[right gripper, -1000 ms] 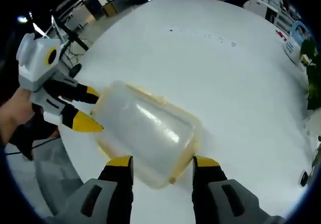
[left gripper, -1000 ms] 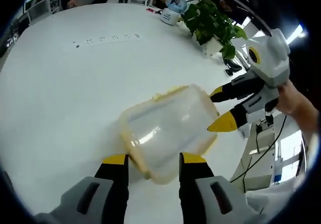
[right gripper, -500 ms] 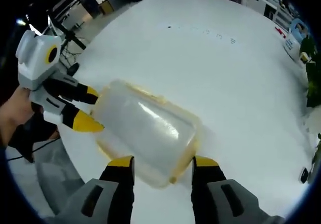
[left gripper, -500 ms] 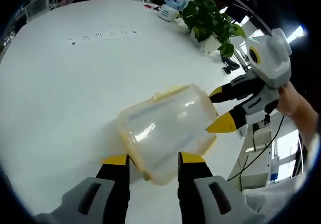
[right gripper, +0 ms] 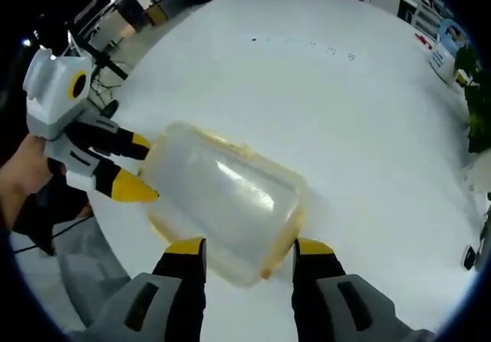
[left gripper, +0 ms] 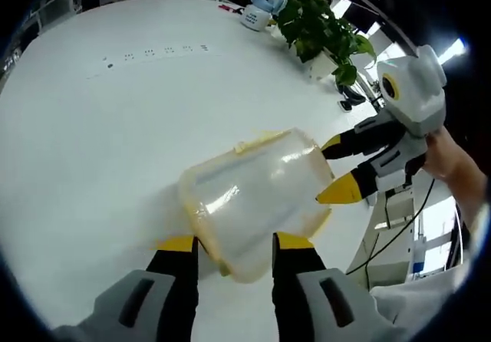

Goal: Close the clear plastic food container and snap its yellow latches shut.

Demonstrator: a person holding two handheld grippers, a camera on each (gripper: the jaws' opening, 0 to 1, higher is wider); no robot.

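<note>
At frame centre: container (left gripper: 253,200), on the white table (left gripper: 92,127), lid seated.
Left gripper (left gripper: 234,244): jaws parted, straddling one end.
Right gripper (right gripper: 239,245): likewise, opposite end.
Latches: state unclear; snapping likely remains.

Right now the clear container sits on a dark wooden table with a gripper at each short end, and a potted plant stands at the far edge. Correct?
Not quite: the table is white, not dark wood, as the left gripper view shows. The container does have the left gripper and the right gripper at its ends, and the potted plant stands at the far edge.
</note>
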